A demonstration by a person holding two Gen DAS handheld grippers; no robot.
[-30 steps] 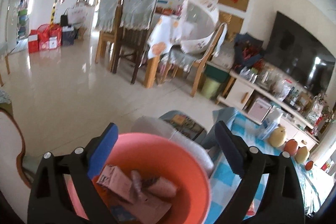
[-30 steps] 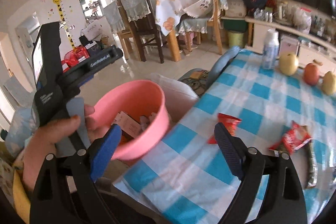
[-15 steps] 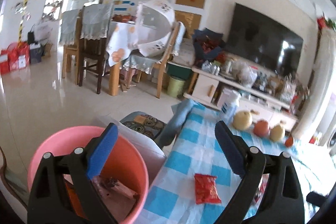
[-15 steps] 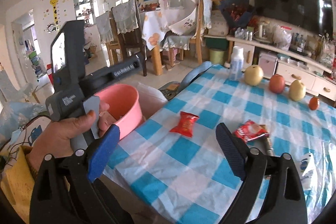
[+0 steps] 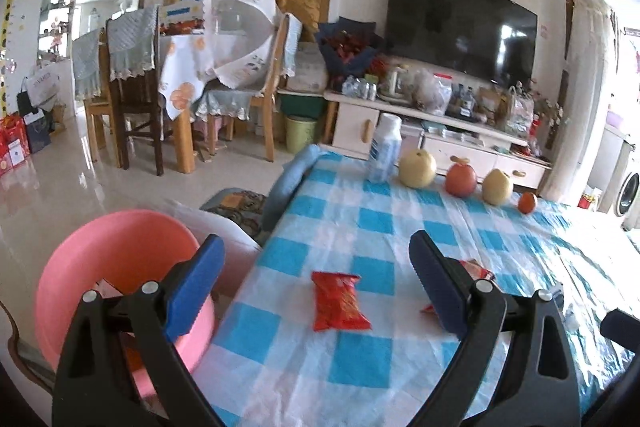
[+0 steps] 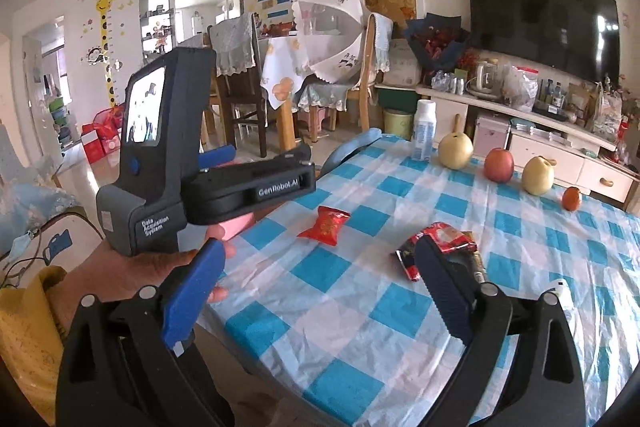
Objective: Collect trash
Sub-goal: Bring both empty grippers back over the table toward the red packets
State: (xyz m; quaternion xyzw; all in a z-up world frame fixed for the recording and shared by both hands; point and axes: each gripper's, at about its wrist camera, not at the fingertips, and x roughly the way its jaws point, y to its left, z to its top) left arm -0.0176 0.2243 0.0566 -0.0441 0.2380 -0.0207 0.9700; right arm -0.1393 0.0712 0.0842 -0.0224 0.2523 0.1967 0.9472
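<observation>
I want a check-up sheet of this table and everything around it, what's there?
Surface: table with blue-and-white checked cloth, wrinkled.
Job's things: red snack packet flat on the cloth; crumpled red-and-black wrapper beside it; pink bin off the table's edge with trash inside.
Clutter: white bottle, two pears, apple, small orange in a row.
Grippers: left hand-held gripper open, empty; right hand-held gripper jaws opening, empty.
Cables: thin cord at left edge.
Surroundings: television, dining chairs, shiny floor.
</observation>
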